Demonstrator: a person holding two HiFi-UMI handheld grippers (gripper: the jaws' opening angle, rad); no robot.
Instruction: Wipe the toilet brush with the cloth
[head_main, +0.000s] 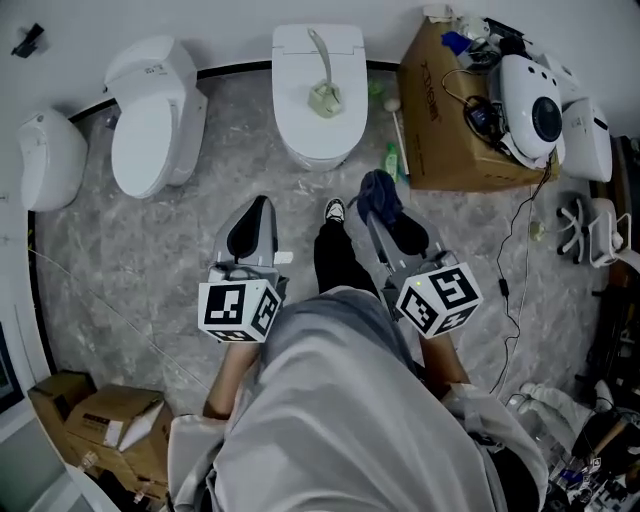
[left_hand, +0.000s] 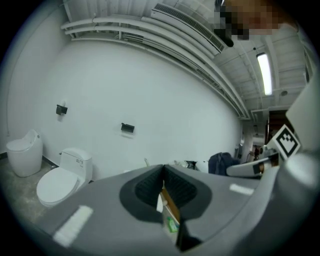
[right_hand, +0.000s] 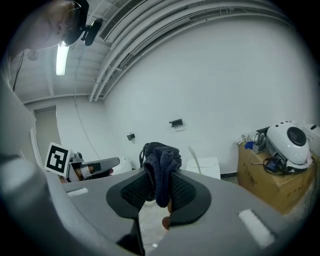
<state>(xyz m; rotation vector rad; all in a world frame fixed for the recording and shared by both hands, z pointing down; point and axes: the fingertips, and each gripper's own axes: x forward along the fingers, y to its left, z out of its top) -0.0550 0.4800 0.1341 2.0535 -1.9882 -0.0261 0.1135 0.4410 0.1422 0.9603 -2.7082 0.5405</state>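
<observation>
Now: cloth clamped, brush far ahead on the toilet lid

Nearest the person, the right gripper (head_main: 384, 213) has its jaws pressed onto a crumpled dark blue cloth (head_main: 377, 191), which bunches up above the jaw tips. Beside it the left gripper (head_main: 257, 208) carries nothing, its jaws brought together with only a thin slit between them. Grey marbled floor (head_main: 130, 250) stretches ahead. Well apart from both grippers, near the wall, the pale long-handled toilet brush (head_main: 320, 62) stands in its greenish holder (head_main: 325, 100) on the closed lid of the white middle toilet (head_main: 295, 125). A brown cardboard box (head_main: 440, 130) sits to its right.
</observation>
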